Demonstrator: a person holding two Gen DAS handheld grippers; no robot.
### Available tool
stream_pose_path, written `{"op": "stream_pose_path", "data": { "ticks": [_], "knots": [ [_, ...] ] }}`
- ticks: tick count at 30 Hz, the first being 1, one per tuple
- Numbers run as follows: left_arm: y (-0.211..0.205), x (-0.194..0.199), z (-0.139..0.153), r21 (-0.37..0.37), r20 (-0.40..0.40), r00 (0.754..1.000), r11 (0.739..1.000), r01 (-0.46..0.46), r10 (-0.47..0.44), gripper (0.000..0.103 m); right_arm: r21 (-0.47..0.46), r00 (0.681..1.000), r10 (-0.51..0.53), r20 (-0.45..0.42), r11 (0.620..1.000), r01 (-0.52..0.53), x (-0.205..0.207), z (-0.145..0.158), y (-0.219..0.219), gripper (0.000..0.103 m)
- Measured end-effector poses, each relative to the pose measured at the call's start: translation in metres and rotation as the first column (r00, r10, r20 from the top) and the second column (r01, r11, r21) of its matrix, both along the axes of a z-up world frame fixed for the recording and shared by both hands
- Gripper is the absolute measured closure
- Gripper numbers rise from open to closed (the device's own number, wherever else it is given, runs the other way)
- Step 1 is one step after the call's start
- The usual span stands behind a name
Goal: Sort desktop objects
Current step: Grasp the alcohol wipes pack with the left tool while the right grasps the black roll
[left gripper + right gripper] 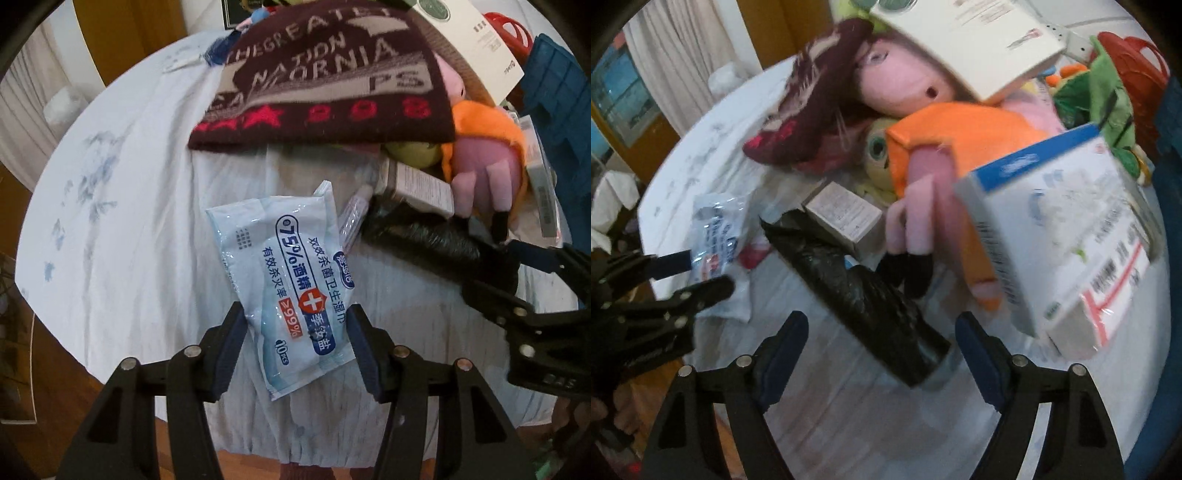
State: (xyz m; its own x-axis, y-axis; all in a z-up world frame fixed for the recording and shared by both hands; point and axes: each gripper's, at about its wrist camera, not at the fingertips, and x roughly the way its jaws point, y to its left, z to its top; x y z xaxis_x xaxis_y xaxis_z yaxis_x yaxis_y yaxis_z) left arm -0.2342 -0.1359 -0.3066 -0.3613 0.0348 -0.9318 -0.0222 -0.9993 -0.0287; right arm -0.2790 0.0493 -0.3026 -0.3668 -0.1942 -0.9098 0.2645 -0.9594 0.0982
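Wet-wipe pack (pixel 295 291), pale blue, lies on the white-clothed table (pixel 129 221) between my left gripper's (pixel 297 347) two fingers, which are closed partway onto its lower end, both pads against its edges. Its print reads "75%", "≥99%" and "10 PCS" among Chinese characters, with a red shield bearing a white cross.

My right gripper (pixel 882 354) stands fairly wide open around the near end of one black plastic roll (pixel 864 299); neither pad touches it. That roll lies slanted on the cloth, its far end against a small grey carton (pixel 846 218) whose print is too fine to read.

Behind these, one maroon knit hat (pixel 321 81) shows "THE GREATE…", "NATION", "…ORNIA", "PS", red stars and red figures, partly folded under. One pink plush doll in an orange dress (pixel 945 147) lies with its head half hidden by a cream box (pixel 964 40). A white, blue-edged carton (pixel 1067 236) is blurred; its text is illegible. A red basket (pixel 1134 66) is cut off at the frame's edge.
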Motion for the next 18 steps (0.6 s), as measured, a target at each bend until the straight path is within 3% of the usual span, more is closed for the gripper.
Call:
{"op": "stream_pose_path", "data": {
  "ticks": [3, 5, 8, 14, 18],
  "knots": [
    [-0.001, 0.001, -0.002, 0.01, 0.008, 1.0, 1.0, 0.002, -0.002, 0.042, -0.009, 0.999, -0.002, 0.046, 1.0, 0.002, 0.0, -0.007, -0.006, 0.039],
    [-0.005, 0.0, -0.005, 0.014, 0.014, 1.0, 1.0, -0.001, 0.001, 0.038, -0.048, 0.996, 0.016, 0.082, 0.999, -0.012, 0.003, -0.006, -0.01, 0.045],
    [-0.006, -0.003, -0.004, 0.013, 0.013, 1.0, 1.0, -0.011, 0.011, 0.037, -0.07, 0.994, 0.061, 0.088, 0.996, -0.054, 0.006, 0.0, -0.019, 0.045],
    [-0.011, -0.01, -0.013, 0.042, 0.02, 0.998, 0.998, -0.056, 0.055, 0.037, -0.01, 0.996, 0.078, 0.047, 0.997, -0.078, -0.013, 0.002, -0.029, 0.044],
    [-0.009, -0.006, -0.012, 0.01, -0.006, 0.998, 0.998, -0.06, 0.06, 0.049, 0.018, 0.994, 0.095, 0.062, 0.995, -0.097, -0.022, -0.011, -0.035, 0.049]
  ]
}}
